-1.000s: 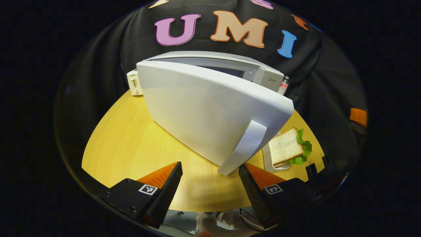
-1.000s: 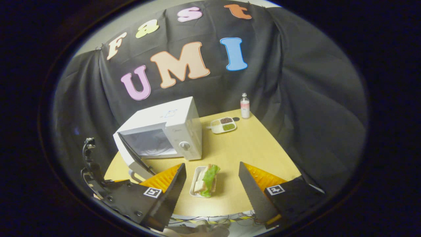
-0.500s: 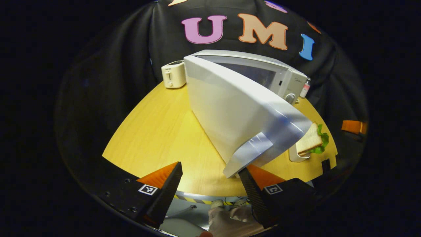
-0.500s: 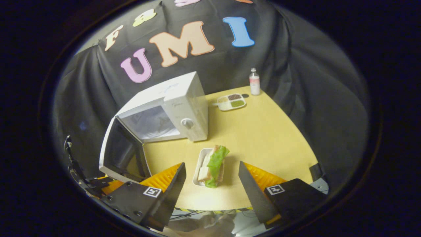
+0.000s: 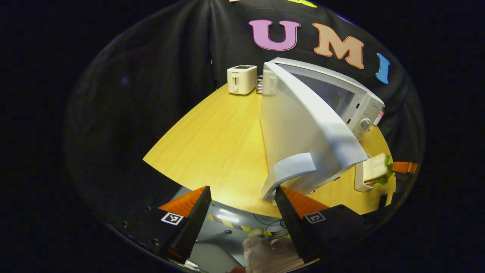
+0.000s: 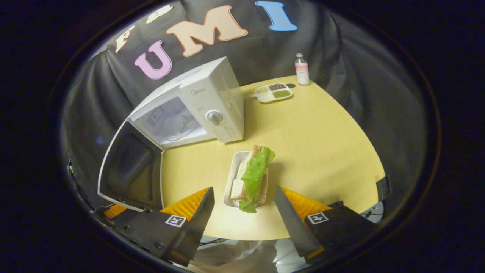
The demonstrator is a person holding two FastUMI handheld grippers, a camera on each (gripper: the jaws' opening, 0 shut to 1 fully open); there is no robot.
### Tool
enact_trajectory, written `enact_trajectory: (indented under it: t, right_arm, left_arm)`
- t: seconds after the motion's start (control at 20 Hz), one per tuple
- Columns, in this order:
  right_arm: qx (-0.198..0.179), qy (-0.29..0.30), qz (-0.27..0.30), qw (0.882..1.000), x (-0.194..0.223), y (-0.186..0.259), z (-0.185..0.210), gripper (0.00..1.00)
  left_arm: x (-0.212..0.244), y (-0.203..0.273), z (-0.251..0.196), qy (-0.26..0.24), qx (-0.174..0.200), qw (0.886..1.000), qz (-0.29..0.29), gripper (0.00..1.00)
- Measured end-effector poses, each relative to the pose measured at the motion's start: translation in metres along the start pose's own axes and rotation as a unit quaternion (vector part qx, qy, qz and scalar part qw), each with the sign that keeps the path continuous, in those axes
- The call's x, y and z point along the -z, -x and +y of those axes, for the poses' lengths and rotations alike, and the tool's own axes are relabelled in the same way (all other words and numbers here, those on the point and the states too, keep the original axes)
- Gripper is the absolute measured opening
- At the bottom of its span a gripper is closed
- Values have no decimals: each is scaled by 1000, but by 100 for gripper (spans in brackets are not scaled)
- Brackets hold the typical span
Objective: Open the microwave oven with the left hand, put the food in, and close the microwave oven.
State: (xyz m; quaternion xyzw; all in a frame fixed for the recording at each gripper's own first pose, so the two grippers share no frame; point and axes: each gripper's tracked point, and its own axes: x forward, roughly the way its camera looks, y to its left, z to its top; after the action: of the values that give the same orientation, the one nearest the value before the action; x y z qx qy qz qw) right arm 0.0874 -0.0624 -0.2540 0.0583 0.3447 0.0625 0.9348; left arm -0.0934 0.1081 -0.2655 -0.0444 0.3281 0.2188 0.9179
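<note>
Sandwich on its dish lies lengthwise toward the open microwave.

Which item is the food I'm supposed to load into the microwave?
Start at the white microwave with its door swung open. On the table just in front of it sits a small white tray holding a sandwich, the only item with green lettuce hanging out.

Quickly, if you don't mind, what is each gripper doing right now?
Left gripper: open, holding nothing, beside the microwave door handle.
Right gripper: open, empty, above the sandwich.
</note>
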Motion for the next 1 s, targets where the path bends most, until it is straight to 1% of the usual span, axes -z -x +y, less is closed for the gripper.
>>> enact_trajectory:
  t: [0.1, 0.15, 0.25, 0.35, 0.5, 0.65, 0.75, 0.85, 0.9, 1.0]
  right_arm:
    - [1, 0, 8, 1000, 1, -9, -1, 99]
    - [4, 0, 14, 1000, 2, -14, -3, 92]
    - [7, 1, 26, 1000, 4, -23, -4, 92]
    - [9, -1, 37, 999, 6, -31, -7, 92]
    - [7, -13, 52, 999, 11, -41, -8, 92]
    - [10, -21, 67, 997, 17, -50, -13, 92]
    - [3, -37, 78, 996, 19, -54, -11, 87]
    - [-7, -55, 88, 995, 20, -59, -9, 87]
    - [-12, -65, 93, 994, 20, -62, -8, 82]
    - [-22, -81, 105, 991, 21, -65, -6, 63]
  left_arm:
    - [2, 5, 25, 2, -27, 1000, -2, 99]
    - [5, 8, 33, 10, -38, 999, 2, 99]
    - [2, 15, 52, 35, -62, 997, -7, 99]
    - [-10, 27, 76, 73, -99, 992, -40, 99]
    - [-30, 50, 101, 130, -141, 977, -92, 98]
    - [-55, 73, 113, 160, -161, 961, -157, 98]
    - [-66, 90, 113, 168, -167, 953, -187, 96]
    - [-78, 102, 107, 170, -165, 949, -209, 96]
    - [-83, 108, 102, 168, -164, 948, -215, 96]
    - [-91, 113, 93, 156, -167, 948, -222, 96]
